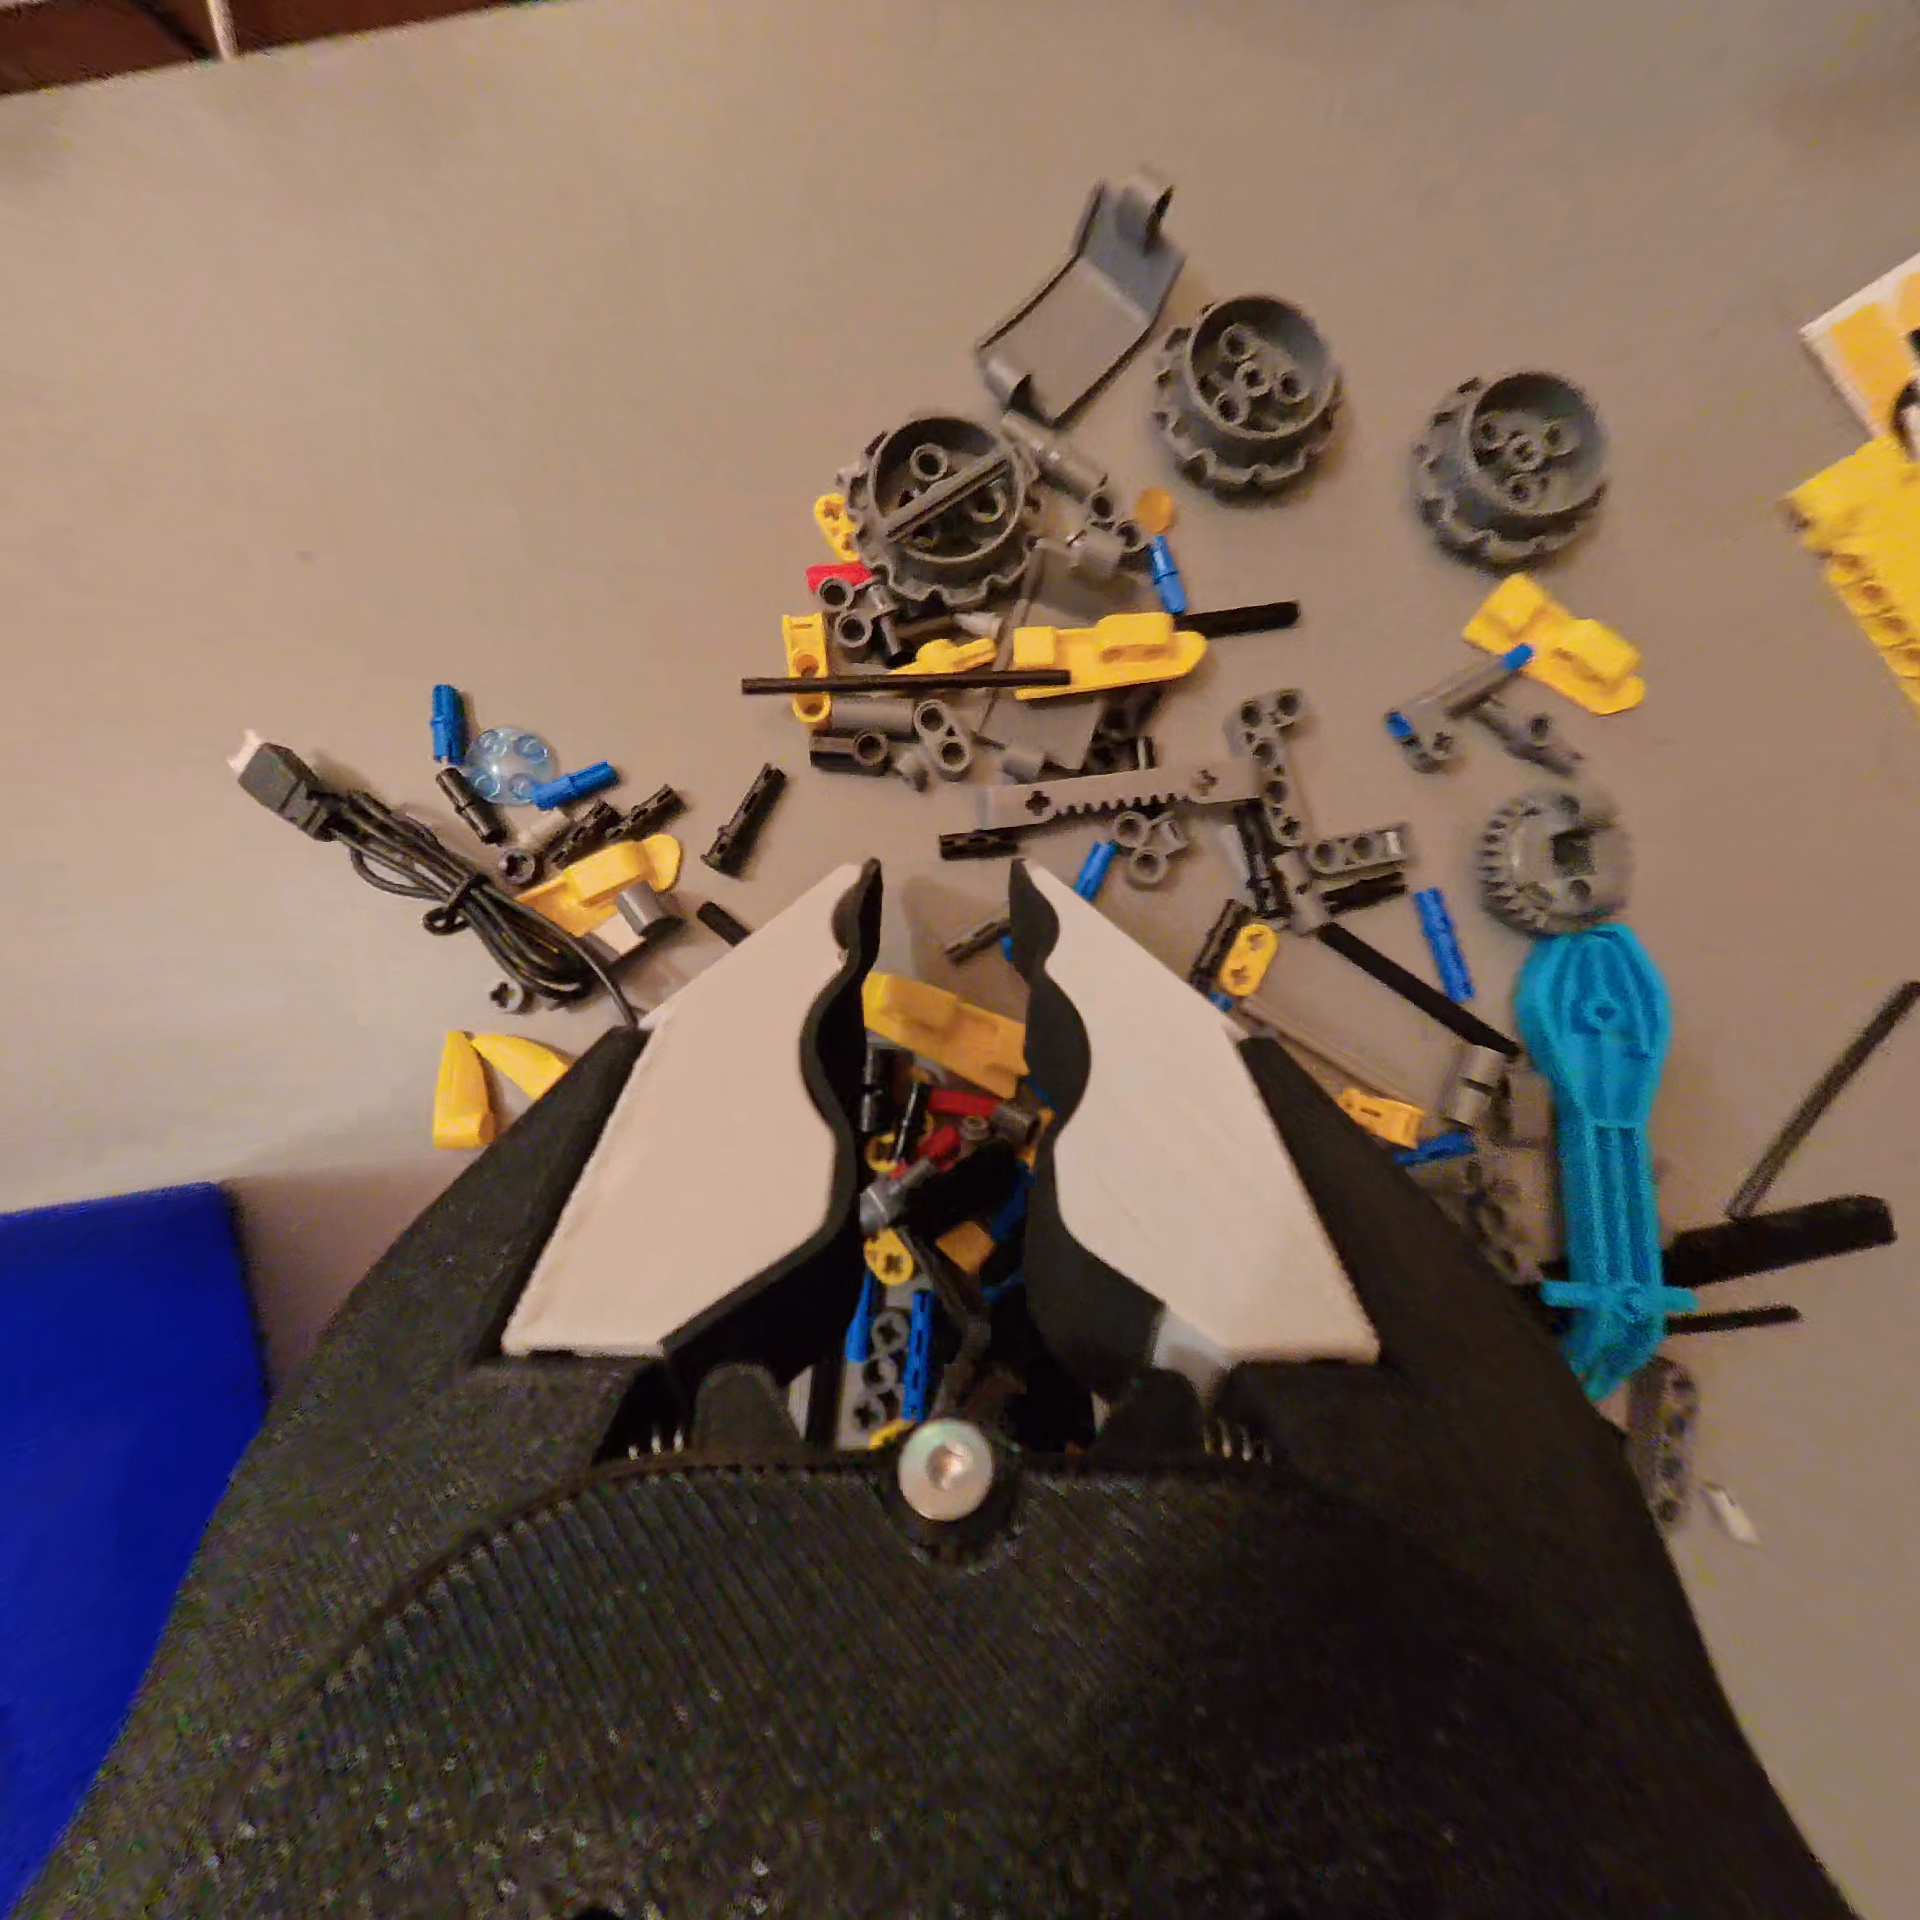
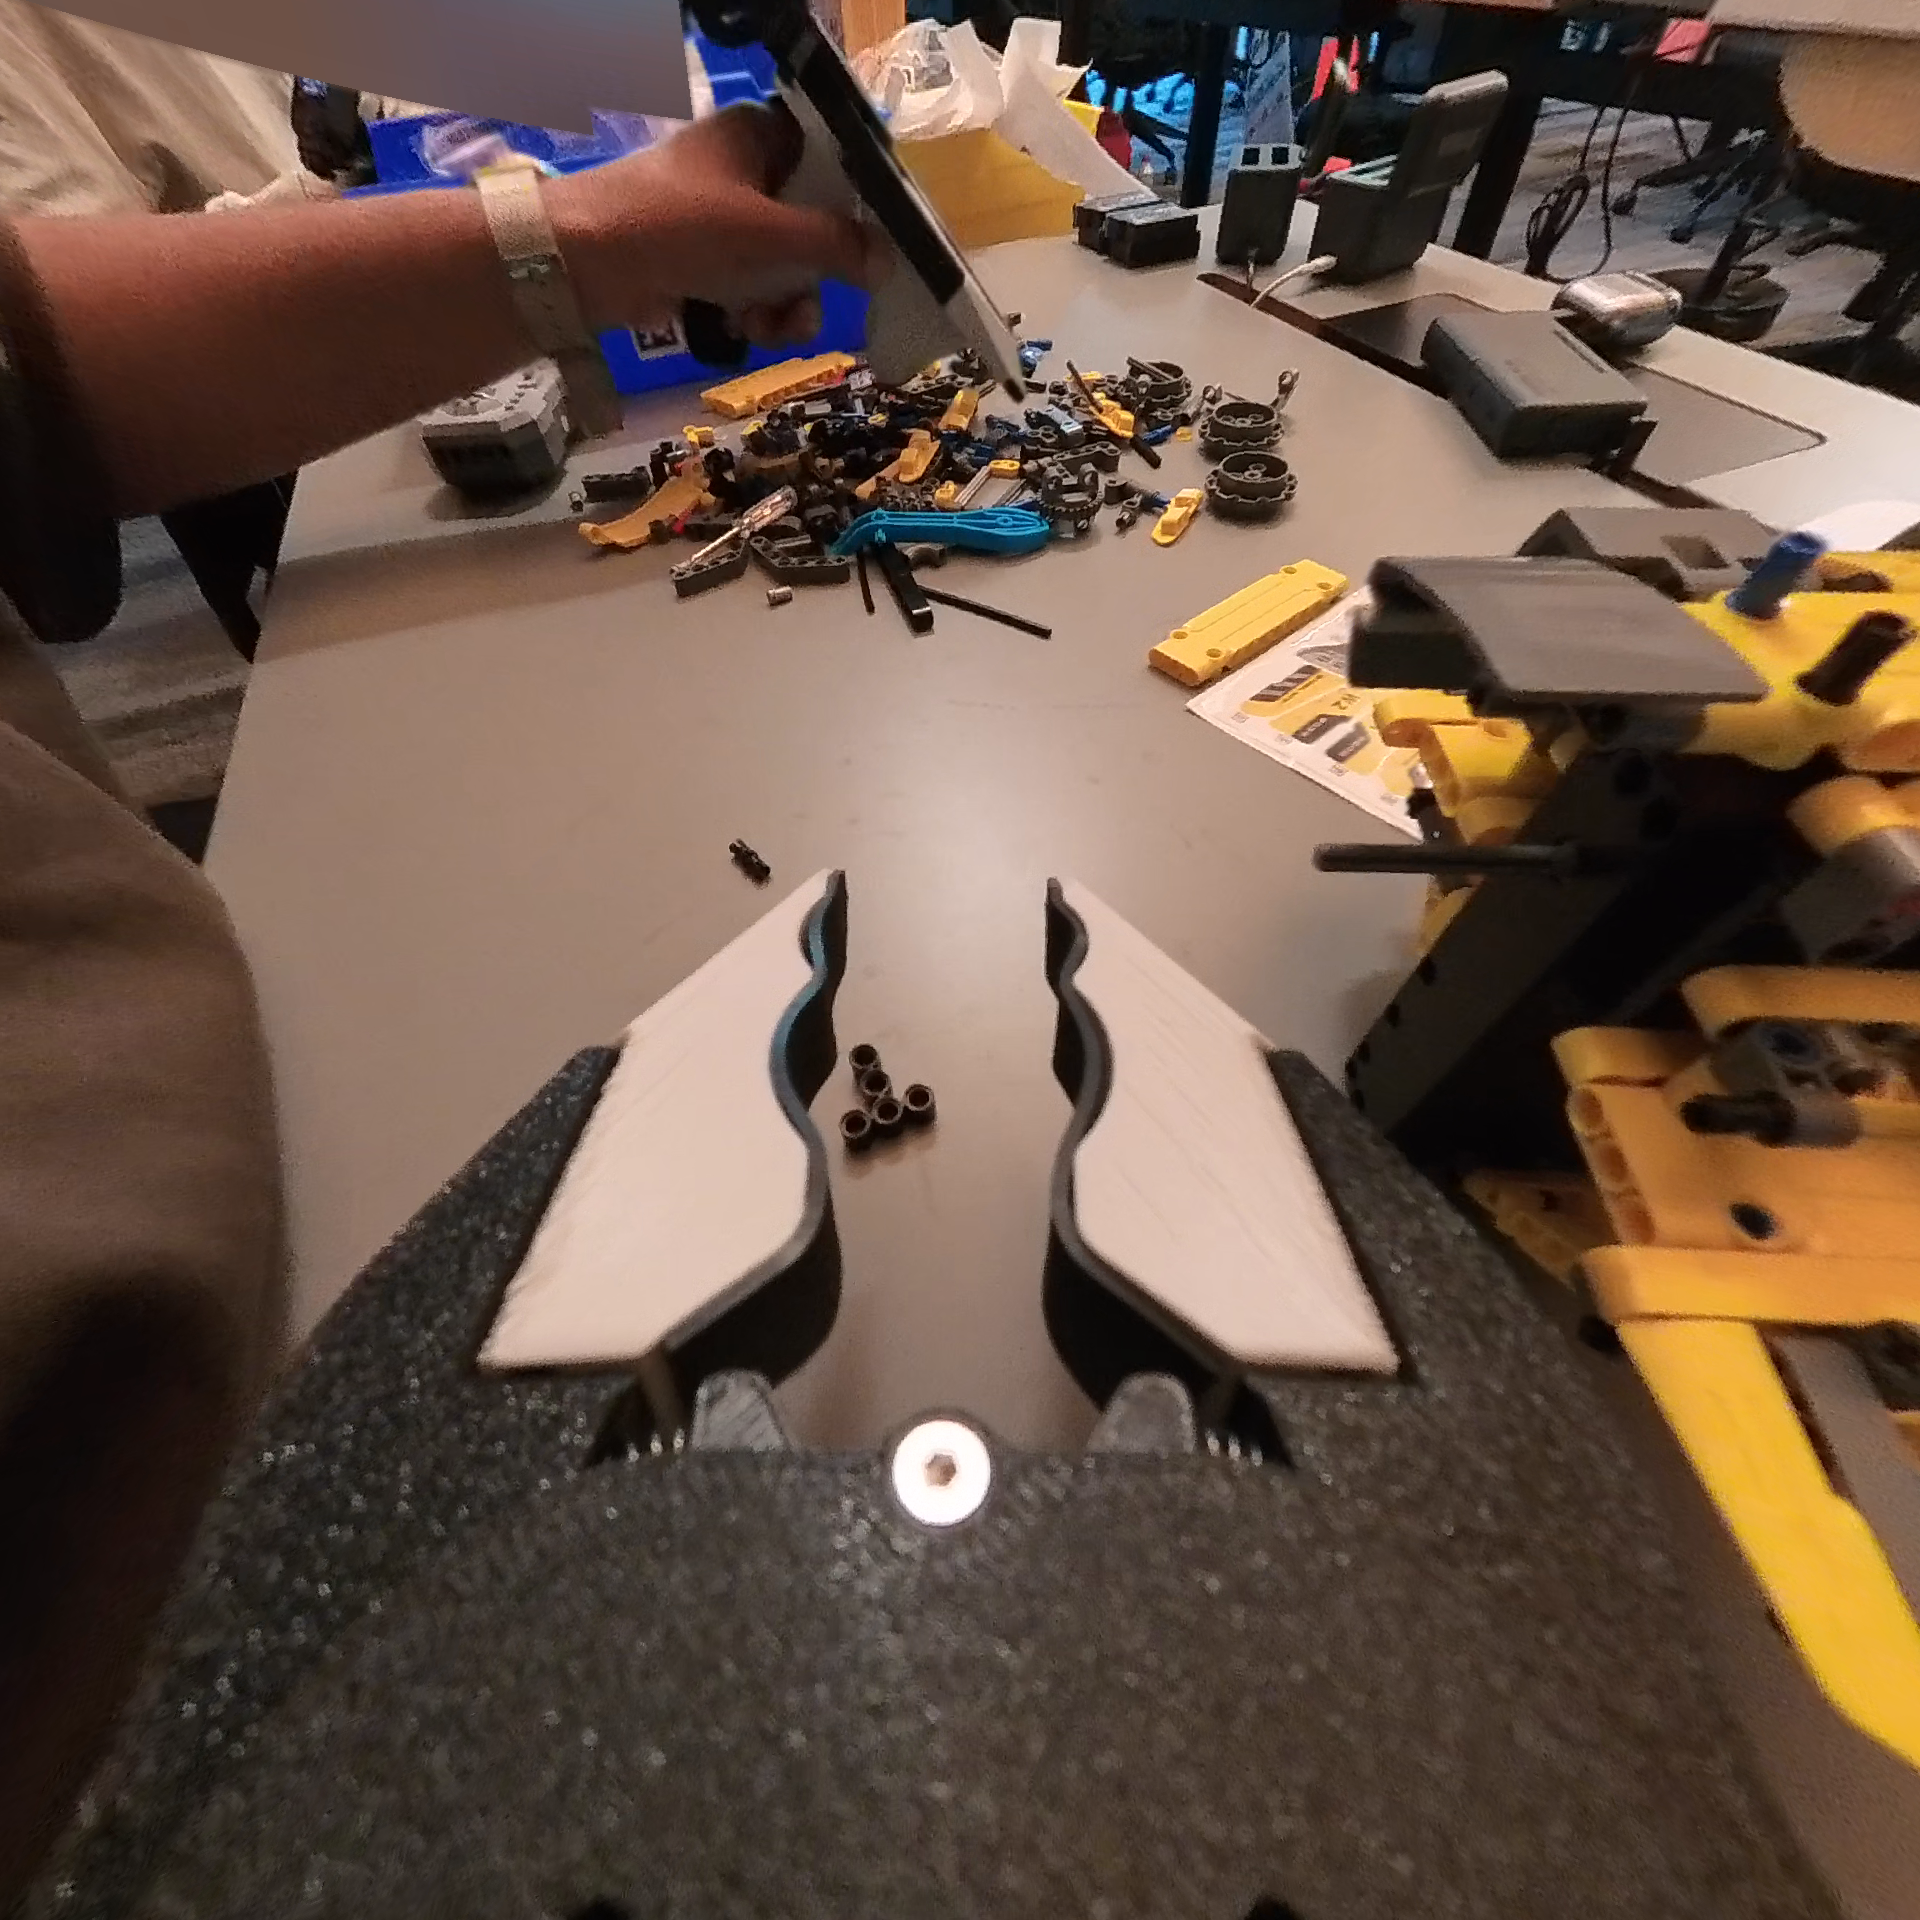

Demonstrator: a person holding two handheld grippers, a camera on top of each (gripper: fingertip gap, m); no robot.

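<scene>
Left wrist view: left gripper (image 1: 945, 883) poised over a heap of small building pieces (image 1: 997, 665) on the grey table (image 1: 416, 416), tongs apart, nothing between them; three grey wheels (image 1: 1247, 400) at 12 to 1 o'clock, turquoise tool (image 1: 1595, 1122) at 3, coiled black cable (image 1: 436, 873) at 10.

Right wrist view: right gripper (image 2: 945, 904) low over bare table, tongs apart, empty; black connector cluster (image 2: 883, 1101) lying loose between the fingers; yellow model (image 2: 1683, 935) at 3 o'clock, apparently set clear of the heap.

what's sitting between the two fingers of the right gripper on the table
In the right wrist view, a small cluster of black ring-shaped pieces lies on the grey table between the open right gripper fingers, nearer the left finger, apparently untouched.
</scene>
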